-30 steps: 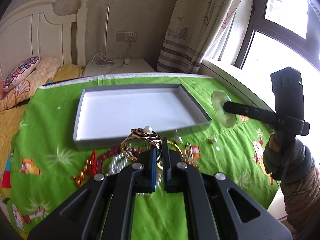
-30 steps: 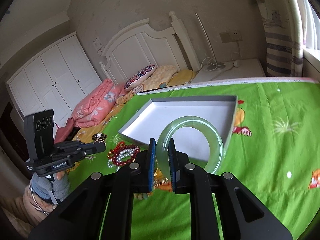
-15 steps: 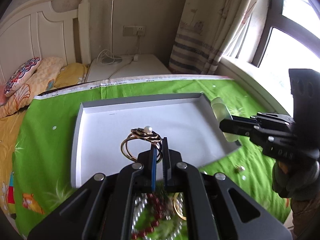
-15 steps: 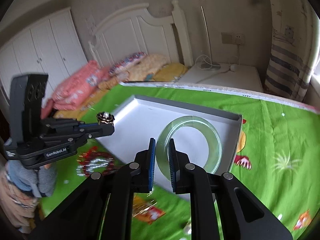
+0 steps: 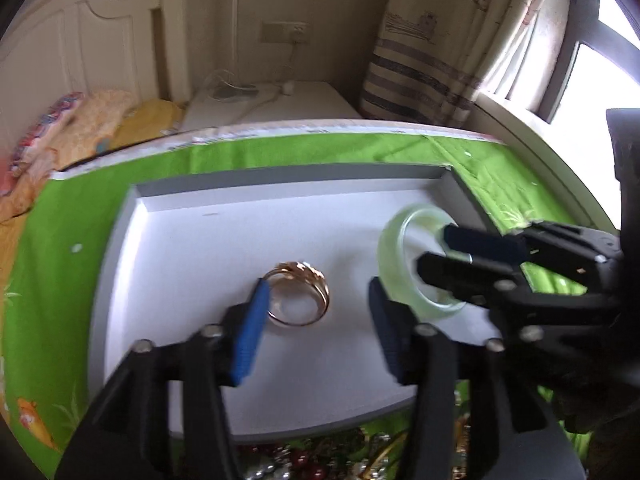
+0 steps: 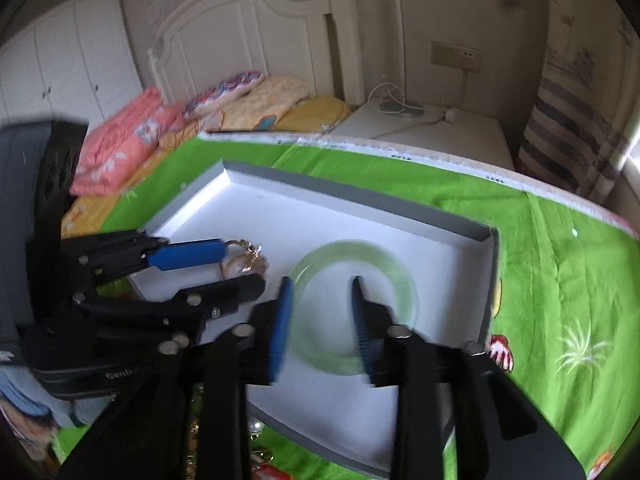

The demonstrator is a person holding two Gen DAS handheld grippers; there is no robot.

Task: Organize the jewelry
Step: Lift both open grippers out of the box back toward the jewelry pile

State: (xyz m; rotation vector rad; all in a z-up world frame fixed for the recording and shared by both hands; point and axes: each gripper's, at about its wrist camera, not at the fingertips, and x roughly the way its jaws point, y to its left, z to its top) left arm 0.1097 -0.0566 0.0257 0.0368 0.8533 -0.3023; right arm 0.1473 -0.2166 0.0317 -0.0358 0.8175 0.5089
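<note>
Two pieces lie on the white floor of the gray tray [image 5: 120, 240] in the left wrist view: the gold bangle [image 5: 298, 300] flat between the fingers of the left gripper [image 5: 316, 320], whose jaws are opening with neither pad pressing it, and the pale green bangle [image 5: 394, 268] to its right, tilted, with the right gripper [image 5: 436, 254] reaching in from the right side. Bare white floor lies beyond both pieces up to the far wall, so I judge either gripper can back straight out toward the near edge, where beads [image 5: 304, 464] crowd the green cloth [image 5: 60, 280]. From the right wrist view, the green bangle [image 6: 400, 280] lies nearly flat, its near arc between the opening jaws, pads clear of it; the gold bangle [image 6: 244, 260] sits at left by the left gripper's fingers [image 6: 188, 256], near the tray's left wall.
</note>
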